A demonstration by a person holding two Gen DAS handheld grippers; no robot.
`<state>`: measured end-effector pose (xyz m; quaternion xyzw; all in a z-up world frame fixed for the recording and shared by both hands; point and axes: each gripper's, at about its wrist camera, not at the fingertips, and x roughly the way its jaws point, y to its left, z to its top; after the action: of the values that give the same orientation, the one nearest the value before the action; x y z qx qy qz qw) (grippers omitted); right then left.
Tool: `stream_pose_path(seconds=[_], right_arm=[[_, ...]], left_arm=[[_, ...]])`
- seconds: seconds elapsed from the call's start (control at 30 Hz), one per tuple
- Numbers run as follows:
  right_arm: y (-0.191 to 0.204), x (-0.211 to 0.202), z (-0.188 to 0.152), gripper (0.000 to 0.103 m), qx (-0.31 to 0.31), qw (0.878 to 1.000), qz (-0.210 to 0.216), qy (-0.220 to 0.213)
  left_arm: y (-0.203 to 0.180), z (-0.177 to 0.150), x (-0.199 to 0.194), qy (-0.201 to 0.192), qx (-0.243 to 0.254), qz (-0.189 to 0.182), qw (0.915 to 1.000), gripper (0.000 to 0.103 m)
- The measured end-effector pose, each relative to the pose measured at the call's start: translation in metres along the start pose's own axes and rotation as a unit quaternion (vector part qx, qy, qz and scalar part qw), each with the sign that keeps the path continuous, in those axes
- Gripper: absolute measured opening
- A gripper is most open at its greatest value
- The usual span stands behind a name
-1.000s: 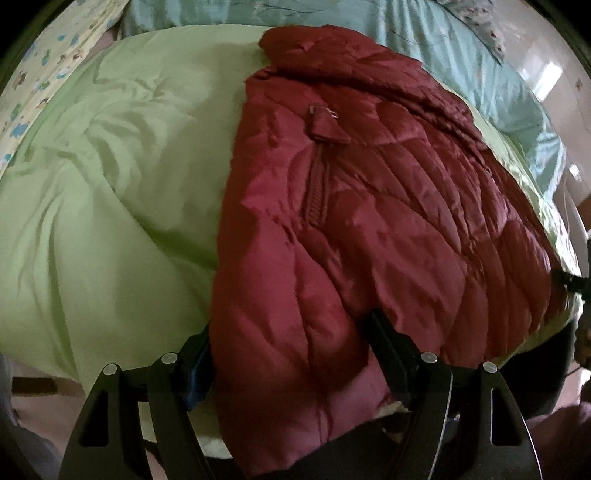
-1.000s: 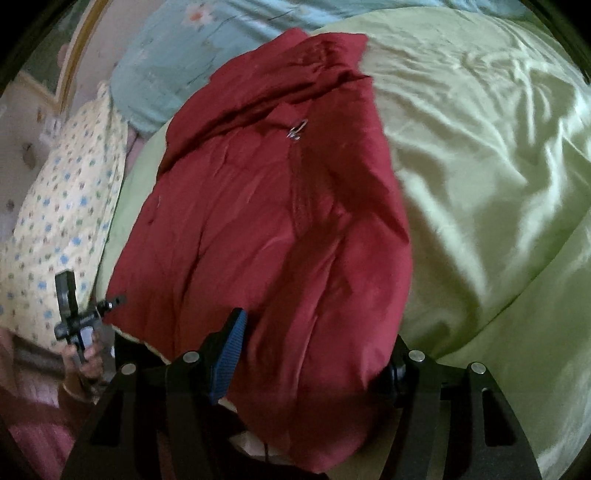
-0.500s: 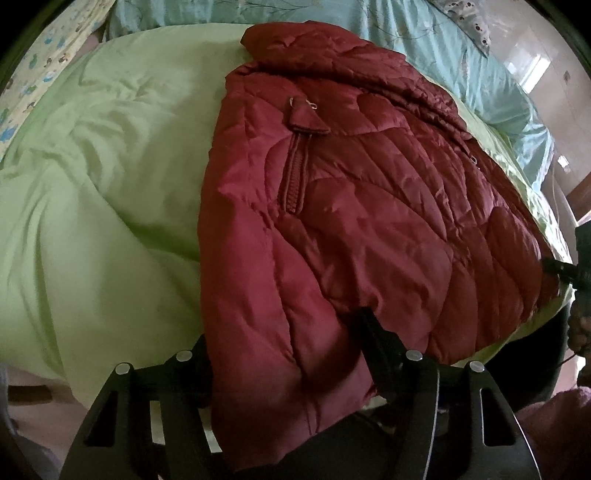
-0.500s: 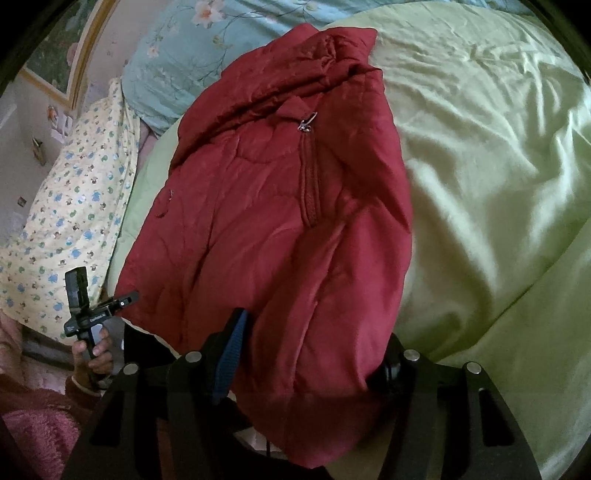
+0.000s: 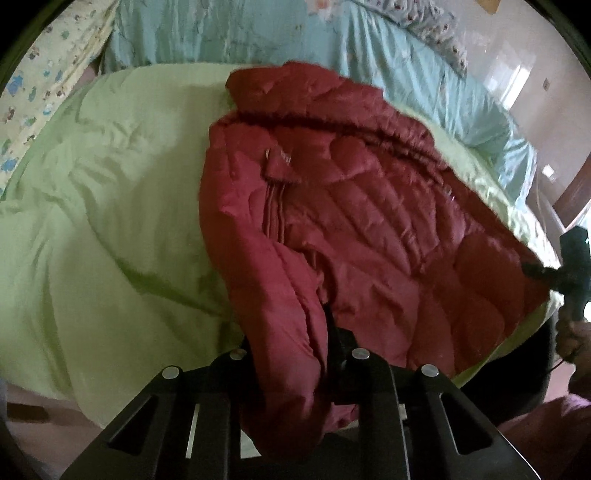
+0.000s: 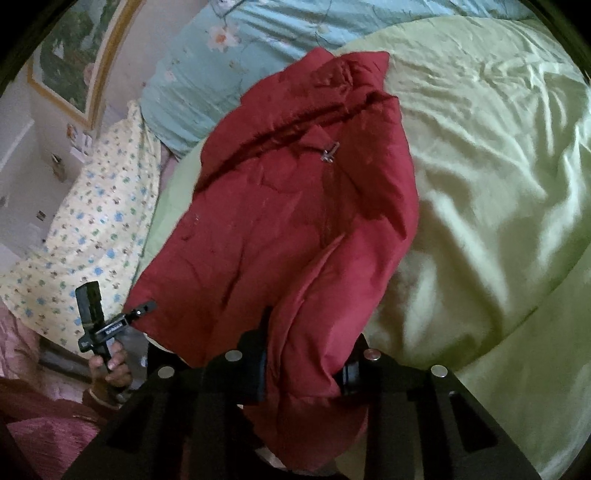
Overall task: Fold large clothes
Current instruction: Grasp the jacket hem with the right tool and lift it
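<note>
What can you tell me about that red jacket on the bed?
The jacket is a dark red, puffy quilted coat of slightly shiny fabric, with a zipper down its front and a small metal pull near the collar. It lies spread on a green quilt, collar toward the blue pillows. Its near hem is bunched and pinched at two places: by the left gripper and by the right gripper.

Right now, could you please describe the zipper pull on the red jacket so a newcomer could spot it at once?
Start at the green quilt covering the bed; the red puffer jacket lies across it. Near the jacket's collar end, atop a vertical seam, sits the zipper pull, the only small silvery metal piece against all that red fabric.
</note>
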<state>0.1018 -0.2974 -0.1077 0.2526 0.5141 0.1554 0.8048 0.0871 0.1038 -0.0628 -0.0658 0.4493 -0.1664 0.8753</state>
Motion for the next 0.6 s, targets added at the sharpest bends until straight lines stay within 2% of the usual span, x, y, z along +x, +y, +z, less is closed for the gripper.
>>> stream_pose_path(seconds=[0.13,0.33,0.6], right_arm=[[0.008,-0.005,0.006,0.026,-0.007,1.000,0.012,-0.017],[0.026,-0.018,0.026,0.025,-0.031,0.997,0.032,-0.065],[0.043,-0.023,0.072,0.025,-0.051,0.989,0.051,-0.131]], left_arm=[[-0.001,0.004,-0.013,-0.029,-0.008,-0.010,0.9995,0.019],[0.007,0.018,-0.033,-0.086,-0.026,-0.024,0.9957,0.018],[0.010,0.050,-0.034,-0.136,-0.038,-0.030,0.9895,0.019]])
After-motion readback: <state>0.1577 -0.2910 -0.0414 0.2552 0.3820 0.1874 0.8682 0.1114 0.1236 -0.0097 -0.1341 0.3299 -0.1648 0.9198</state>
